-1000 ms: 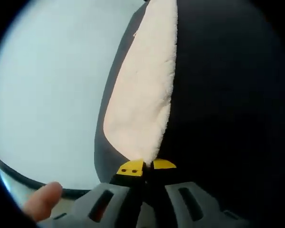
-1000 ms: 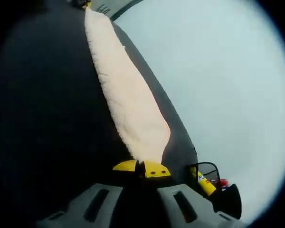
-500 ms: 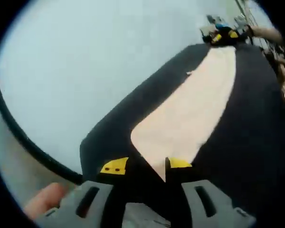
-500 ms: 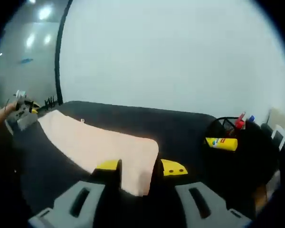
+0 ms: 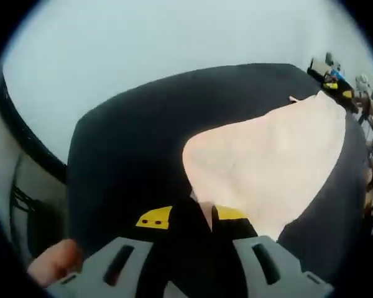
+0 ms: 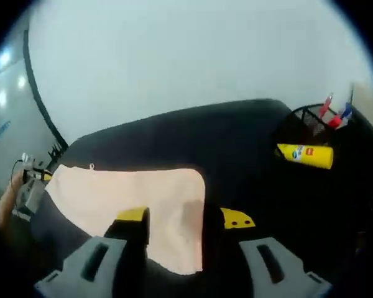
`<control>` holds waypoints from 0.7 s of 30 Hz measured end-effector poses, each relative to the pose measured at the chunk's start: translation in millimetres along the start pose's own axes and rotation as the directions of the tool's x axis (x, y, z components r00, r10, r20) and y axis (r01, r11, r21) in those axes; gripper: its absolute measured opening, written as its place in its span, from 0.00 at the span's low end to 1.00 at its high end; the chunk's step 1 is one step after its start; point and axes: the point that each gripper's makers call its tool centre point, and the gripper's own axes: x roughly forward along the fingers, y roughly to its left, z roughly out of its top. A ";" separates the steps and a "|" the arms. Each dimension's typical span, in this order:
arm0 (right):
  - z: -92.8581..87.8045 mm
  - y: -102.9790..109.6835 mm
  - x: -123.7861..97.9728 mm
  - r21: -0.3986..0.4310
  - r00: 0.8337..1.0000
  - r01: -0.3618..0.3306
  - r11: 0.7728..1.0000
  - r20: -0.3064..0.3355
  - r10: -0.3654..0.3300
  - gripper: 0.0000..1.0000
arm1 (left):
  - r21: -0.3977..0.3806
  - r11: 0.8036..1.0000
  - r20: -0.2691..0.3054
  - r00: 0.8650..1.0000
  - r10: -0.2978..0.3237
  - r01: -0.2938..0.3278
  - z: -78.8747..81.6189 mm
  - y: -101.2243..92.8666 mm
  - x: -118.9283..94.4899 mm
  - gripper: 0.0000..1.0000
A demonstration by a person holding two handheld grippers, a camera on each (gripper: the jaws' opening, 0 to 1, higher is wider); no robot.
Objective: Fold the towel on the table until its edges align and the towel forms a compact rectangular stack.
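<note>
Left gripper (image 5: 185, 218) pinching towel (image 5: 267, 167) corner; right gripper (image 6: 184, 217) spread wide around its edge; soft, light, floppy cloth, likely best gripped at corners.

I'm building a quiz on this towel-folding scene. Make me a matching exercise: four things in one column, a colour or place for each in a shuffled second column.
1. towel
2. table
3. tube
4. mesh basket

a. black surface
b. yellow, lying on its side
c. pale peach, spread flat
d. holds red and blue pens

Pairs: 1-c, 2-a, 3-b, 4-d
</note>
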 end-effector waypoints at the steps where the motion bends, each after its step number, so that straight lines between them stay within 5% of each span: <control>1: -1.9 -1.1 2.5 0.015 1.000 -0.006 1.000 -0.014 0.006 0.49 | -0.018 0.999 0.012 0.999 -0.030 0.031 -0.8 -11.8 -1.2 0.21; 4: 3.3 -14.9 9.0 -0.006 1.000 0.005 1.000 0.007 -0.005 0.42 | -0.098 0.987 0.025 0.992 -0.126 0.127 2.5 -8.4 -2.5 0.20; 5: 4.3 -18.2 11.6 0.021 1.000 -0.004 1.000 0.007 0.003 0.39 | -0.101 0.984 0.048 0.988 -0.144 0.148 3.4 -20.3 -4.6 0.18; 10: 2.4 -14.3 15.8 0.083 0.997 -0.070 0.994 0.019 0.068 0.44 | -0.141 0.981 -0.029 0.990 -0.135 0.130 -11.7 -17.2 9.4 0.16; 21: -20.3 -13.1 30.2 0.141 0.995 -0.094 0.986 -0.030 0.099 0.48 | -0.187 0.946 0.030 0.964 -0.264 0.265 -13.3 -47.6 12.9 0.15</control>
